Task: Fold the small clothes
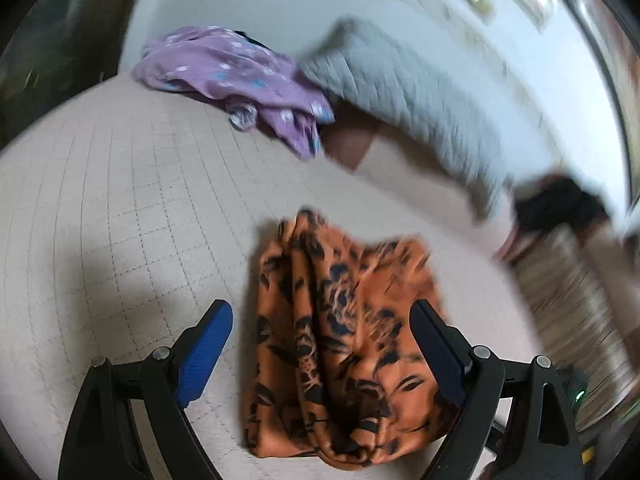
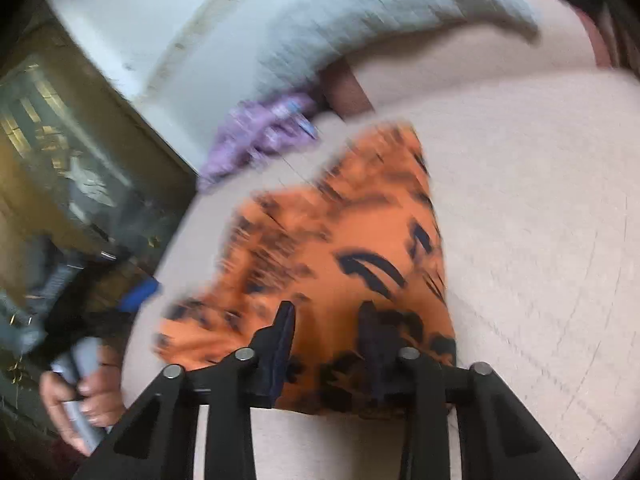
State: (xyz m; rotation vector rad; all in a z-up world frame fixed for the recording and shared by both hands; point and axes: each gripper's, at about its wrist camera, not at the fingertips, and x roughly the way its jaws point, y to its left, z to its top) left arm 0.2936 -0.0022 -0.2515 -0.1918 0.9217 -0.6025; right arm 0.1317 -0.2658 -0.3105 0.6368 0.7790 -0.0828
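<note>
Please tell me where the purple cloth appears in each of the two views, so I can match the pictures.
Left wrist view: the purple cloth lies upper left of centre, beyond the orange cloth.
Right wrist view: the purple cloth is blurred, above centre left, past the orange cloth.
Shared landmark: the grey pillow beside it.

L gripper (image 1: 322, 344) jaws wide, angled down, R gripper (image 2: 329, 326) jaws narrowed, angled down, hand (image 2: 80, 400) on handle
</note>
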